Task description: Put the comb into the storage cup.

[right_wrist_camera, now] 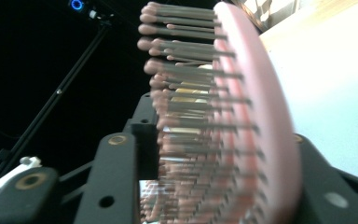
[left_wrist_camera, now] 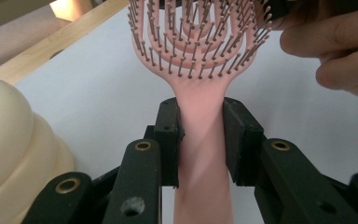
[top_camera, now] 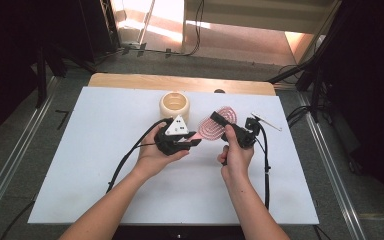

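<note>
Left gripper (top_camera: 194, 142) clamps the handle of the pink hairbrush (left_wrist_camera: 200, 51). Right gripper (top_camera: 216, 118) straddles the brush head, one jaw on the bristles, one behind. Cream cup (top_camera: 174, 104) stands beyond the left gripper.

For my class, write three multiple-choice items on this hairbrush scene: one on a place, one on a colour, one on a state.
1. Where does the left gripper hold the hairbrush?
A. at the handle
B. at the bristle tips
C. nowhere

2. What colour is the hairbrush?
A. blue
B. pink
C. green

3. How does the right gripper stand at the brush head?
A. lying far away on the table
B. one jaw on each side of the head
C. gripping the cream ribbed container

Answers:
1 A, the left gripper view shows both jaws pressed against the handle.
2 B, body and bristle tips are pink.
3 B, the right gripper view shows a jaw on the bristle side and one behind the back.
</note>
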